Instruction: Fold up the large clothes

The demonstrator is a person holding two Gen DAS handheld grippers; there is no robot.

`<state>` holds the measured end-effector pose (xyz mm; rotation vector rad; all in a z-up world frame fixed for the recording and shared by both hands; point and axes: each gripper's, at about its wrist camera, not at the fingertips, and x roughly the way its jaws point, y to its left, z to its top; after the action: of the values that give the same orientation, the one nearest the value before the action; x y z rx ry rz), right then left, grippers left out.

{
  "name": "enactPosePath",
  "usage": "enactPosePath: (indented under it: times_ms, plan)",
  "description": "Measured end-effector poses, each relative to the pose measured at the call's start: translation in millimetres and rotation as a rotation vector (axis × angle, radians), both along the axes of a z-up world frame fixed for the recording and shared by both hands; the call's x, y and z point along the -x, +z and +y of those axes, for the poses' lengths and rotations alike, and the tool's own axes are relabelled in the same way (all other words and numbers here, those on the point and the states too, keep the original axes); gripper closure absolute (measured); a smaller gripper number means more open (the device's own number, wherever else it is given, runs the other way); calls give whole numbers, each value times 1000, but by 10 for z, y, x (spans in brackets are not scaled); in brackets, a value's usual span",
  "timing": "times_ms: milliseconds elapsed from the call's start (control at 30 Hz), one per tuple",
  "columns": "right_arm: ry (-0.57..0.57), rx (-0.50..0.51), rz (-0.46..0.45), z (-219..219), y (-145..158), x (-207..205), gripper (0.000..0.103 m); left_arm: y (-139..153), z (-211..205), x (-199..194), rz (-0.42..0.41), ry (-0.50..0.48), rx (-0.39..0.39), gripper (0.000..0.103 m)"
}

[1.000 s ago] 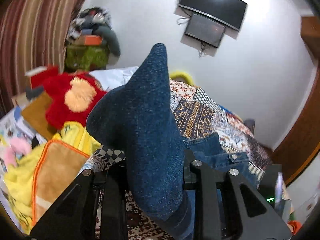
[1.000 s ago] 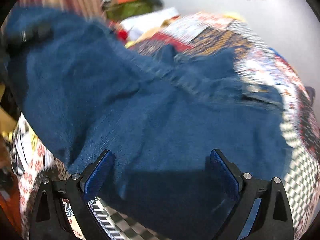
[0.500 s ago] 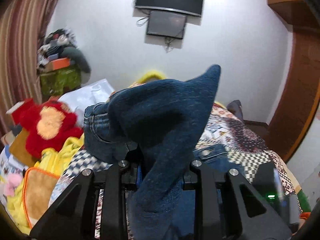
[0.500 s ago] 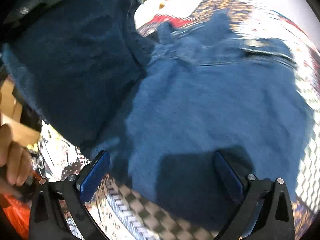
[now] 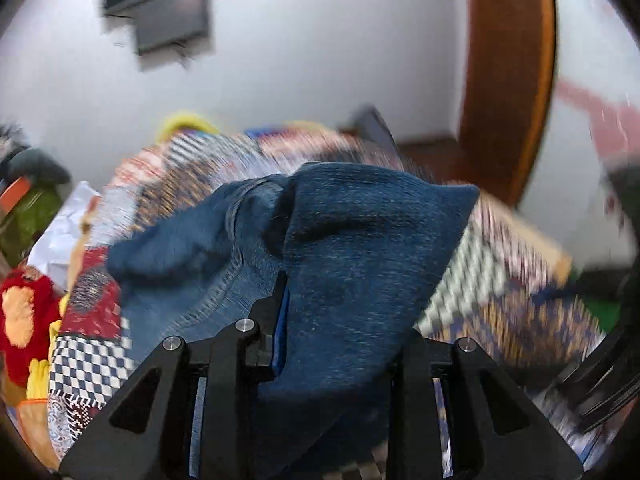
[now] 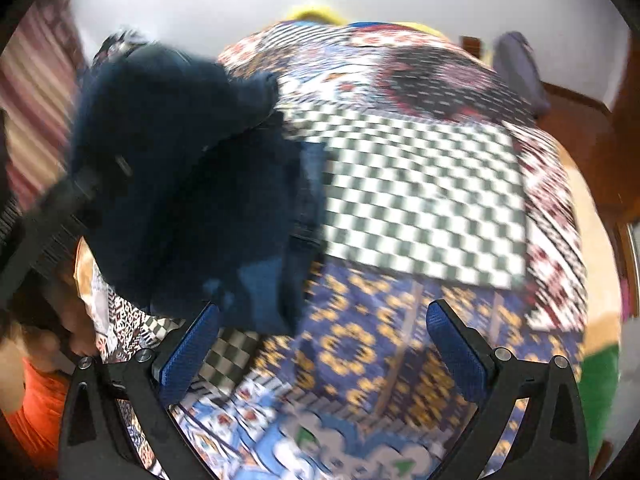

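Observation:
Blue denim jeans [image 5: 360, 248] rise in a thick fold out of my left gripper [image 5: 340, 320], which is shut on the cloth; only its left blue pad shows, the right is hidden by denim. The rest of the jeans [image 5: 192, 280] lie bunched on the patchwork bedspread [image 5: 500, 280]. In the right wrist view the jeans [image 6: 192, 184] hang dark and bunched at upper left, held up from that side. My right gripper [image 6: 320, 348] stands wide open over the bedspread [image 6: 420, 184], nothing between its blue pads [image 6: 452, 348]; the jeans' lower edge hangs just beyond its left pad.
A red and yellow plush toy [image 5: 24, 312] and yellow cloth lie at the bed's left edge. A screen [image 5: 168, 8] hangs on the white wall, a wooden door frame [image 5: 508, 80] stands at right. A hand and orange sleeve [image 6: 36, 392] show at lower left.
My left gripper swung right with the denim fold, which tipped from upright to leaning right. My right gripper slid right off the jeans; patterned bedspread now lies under its open jaws.

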<state>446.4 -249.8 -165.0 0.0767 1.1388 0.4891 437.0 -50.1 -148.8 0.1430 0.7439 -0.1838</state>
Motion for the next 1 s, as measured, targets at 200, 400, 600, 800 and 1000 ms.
enactPosePath:
  times_ms: [200,400,600,800,1000]
  plan:
    - [-55,-26,-11,-256,127,142,0,-455,-179,119,172,-56,-78,69]
    - [-55,-41,-37,-324,277,294,0,-401,-134,282,228,-98,21,41]
    - [-37,-56,-63,-236,393,353,0,-167,-36,565,229,-125,132,32]
    - [4,-66,-95,-15,526,328,0,168,427,762,148,-35,188,16]
    - [65,-88,-103,383,543,198,0,325,1014,769,93,100,169,14]
